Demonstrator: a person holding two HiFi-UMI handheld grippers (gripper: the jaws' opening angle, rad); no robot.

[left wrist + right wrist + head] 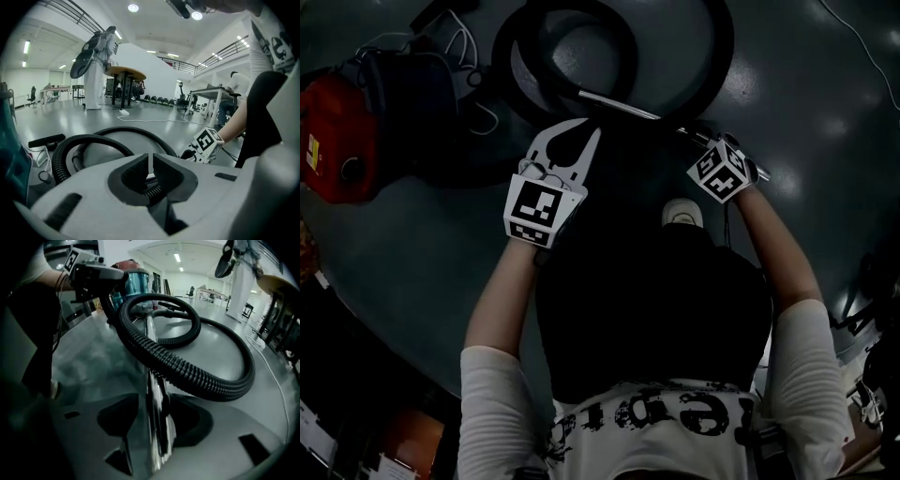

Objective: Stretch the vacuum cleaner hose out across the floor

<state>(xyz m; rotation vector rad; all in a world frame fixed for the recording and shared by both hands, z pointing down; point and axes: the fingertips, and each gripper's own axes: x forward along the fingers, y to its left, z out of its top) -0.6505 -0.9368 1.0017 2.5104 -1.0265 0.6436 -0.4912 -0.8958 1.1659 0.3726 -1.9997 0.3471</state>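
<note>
Right gripper (157, 404) stands with its jaws wide, straddling the shiny metal tube (619, 106) without pressing on it: dark gaps show on both sides of the tube in the right gripper view. The left gripper (150, 164) has its jaws drawn almost together, leaving only a thin slit. I can make out nothing pinched in them, and it hangs above the floor just short of the tube's far end.

The grey floor (825, 112) carries everything. The black ribbed hose (187, 371) lies on it ahead of the person's feet, curled in a big loop with a smaller loop inside. One run of it crosses over the tube just ahead of the right gripper's jaws. The red cleaner body (333, 150) sits on the floor off to the person's left, close beside the coil. The tube lies slantwise along the near side of the loop, between the two grippers.

By my reading the stretching has not really begun, since the hose is fully coiled, and the step in hand is getting a hold on the rigid end piece. The next move calls for the right jaws to close firmly on the tube, which is slick and round, so a square grip matters. It should then be drawn away from the cleaner body, lifted enough that the crossing run slips off rather than dragging the whole coil along. The left gripper could open and pin or guide the hose nearer the cleaner.
</note>
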